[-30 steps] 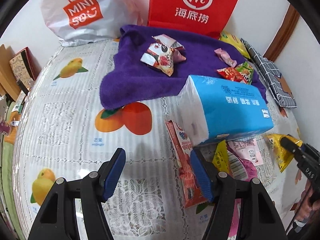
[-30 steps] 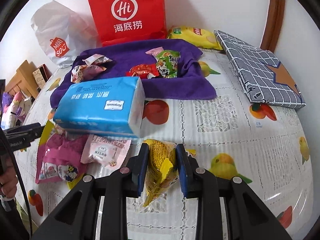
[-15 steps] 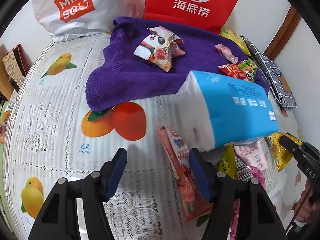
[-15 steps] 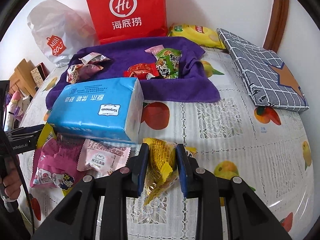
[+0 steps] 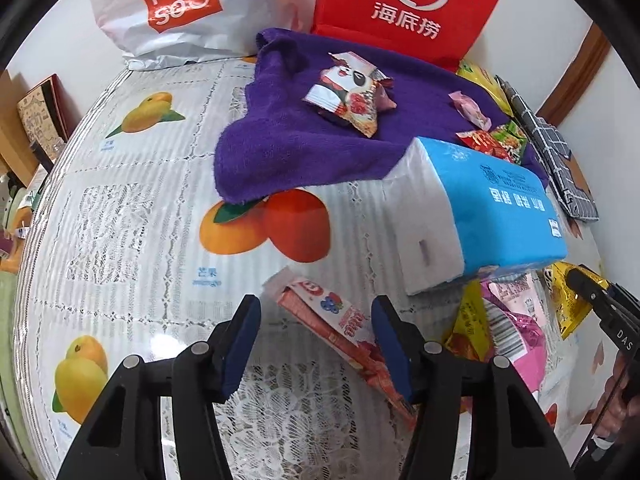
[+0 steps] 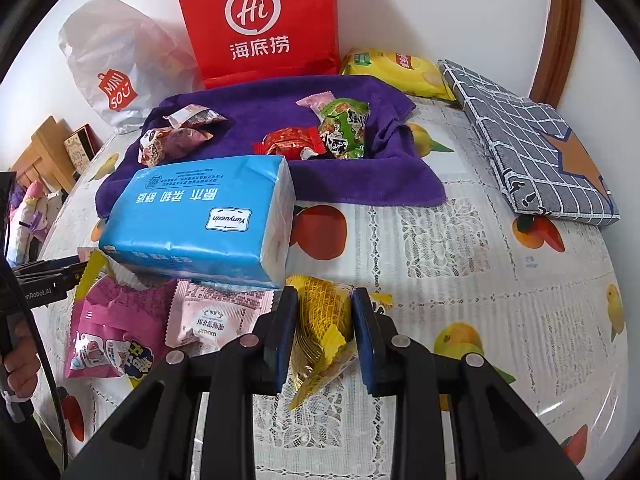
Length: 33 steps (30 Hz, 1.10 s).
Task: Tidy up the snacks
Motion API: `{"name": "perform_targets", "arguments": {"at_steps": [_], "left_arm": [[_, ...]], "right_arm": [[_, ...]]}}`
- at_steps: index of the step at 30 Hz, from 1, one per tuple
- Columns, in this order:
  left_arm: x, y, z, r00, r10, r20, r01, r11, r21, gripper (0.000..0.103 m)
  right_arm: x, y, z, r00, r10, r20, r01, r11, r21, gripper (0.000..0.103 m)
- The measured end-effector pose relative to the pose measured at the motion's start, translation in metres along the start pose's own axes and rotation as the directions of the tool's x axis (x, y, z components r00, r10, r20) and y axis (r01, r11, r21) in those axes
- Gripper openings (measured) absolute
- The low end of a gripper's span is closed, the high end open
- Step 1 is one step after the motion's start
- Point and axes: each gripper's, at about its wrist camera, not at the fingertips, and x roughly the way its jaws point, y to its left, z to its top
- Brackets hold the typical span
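Snack stick packet [image 5: 332,320] lies slantwise between the closing, not yet gripping left tool [image 5: 316,344], just below the tissue pack [image 5: 480,216]; right tool [image 6: 324,332] clamps a yellow packet [image 6: 320,320].

From my left wrist camera, the long red snack pack [image 5: 340,328] disappears under my gripper's right finger [image 5: 390,344], so I can't tell if the pad touches it. The blue tissue pack [image 6: 200,220] covers the tops of the pink packets [image 6: 216,316]. The white shopping bag [image 5: 176,8] is cut off at the top edge.
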Motion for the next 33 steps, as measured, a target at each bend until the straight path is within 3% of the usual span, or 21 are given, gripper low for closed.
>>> {"name": "perform_targets", "arguments": {"at_steps": [13, 19, 33], "left_arm": [[-0.010, -0.006, -0.013, 0.999, 0.015, -0.038, -0.015, 1.000, -0.010, 0.062], [-0.017, -0.005, -0.023, 0.999, 0.021, -0.036, -0.023, 0.999, -0.042, 0.063], [-0.040, -0.004, -0.035, 0.996, 0.086, -0.008, -0.086, 0.994, -0.066, 0.063]], "right_arm": [[-0.011, -0.004, -0.003, 0.999, 0.019, 0.030, -0.019, 1.000, -0.003, 0.033], [-0.014, -0.004, -0.007, 0.998, 0.043, 0.037, -0.043, 0.999, -0.011, 0.038], [-0.018, -0.004, -0.011, 0.993, 0.098, 0.059, -0.097, 0.995, -0.018, 0.038]]}}
